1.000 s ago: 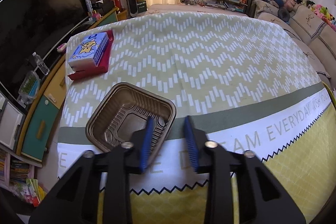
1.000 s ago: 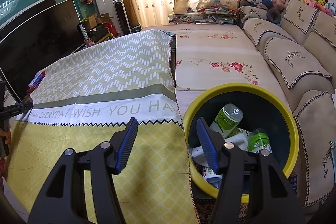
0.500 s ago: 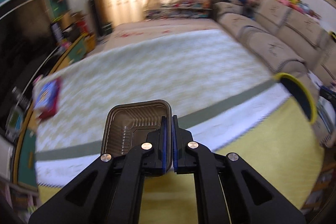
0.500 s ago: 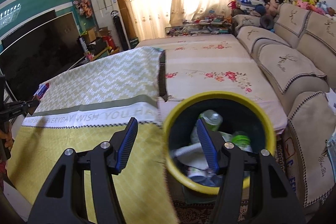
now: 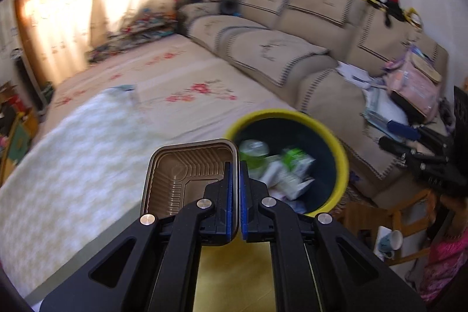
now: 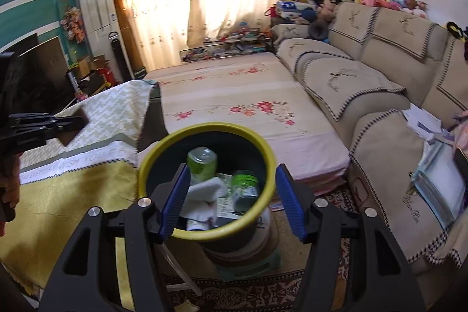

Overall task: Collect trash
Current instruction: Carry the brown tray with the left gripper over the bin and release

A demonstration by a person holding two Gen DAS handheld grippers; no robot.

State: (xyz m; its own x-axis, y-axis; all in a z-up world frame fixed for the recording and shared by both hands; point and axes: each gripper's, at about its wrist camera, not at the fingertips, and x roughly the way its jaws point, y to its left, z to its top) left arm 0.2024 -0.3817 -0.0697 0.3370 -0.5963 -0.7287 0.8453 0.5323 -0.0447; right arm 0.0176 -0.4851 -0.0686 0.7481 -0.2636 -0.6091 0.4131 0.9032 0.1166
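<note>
Brown plastic, ribbed and shallow, is what the left hand-held gripper (image 5: 235, 183) is gripping: a food tray (image 5: 187, 168) whose right wall is sitting pinched between the two blue pads, which are pressing almost together on it. In the left wrist view the tray is hanging in the air above the patterned cloth (image 5: 73, 160), with its right rim just beside the yellow rim of the trash bin (image 5: 342, 154). That cloth is lying blurred over the low worktop, and the floral bedding (image 5: 187, 84) is stretching away behind it. To the right of the tray, the dark bin is showing a green can and white wrappers inside. Further right, the beige sofa (image 5: 292, 48) is running along the wall, with papers and bags lying on its seat.

In the right wrist view, the left tool is appearing at the far left edge as a black shape over the cloth (image 6: 73, 189). At centre, the trash bin (image 6: 257, 145) is standing on a small stand on the floor, beside the worktop's edge. The right hand-held gripper (image 6: 231, 198) is hovering over the bin with its blue pads standing well apart, empty, framing the bin's near rim. A green can (image 6: 201, 163) and crumpled white paper (image 6: 201, 189) are lying inside.
</note>
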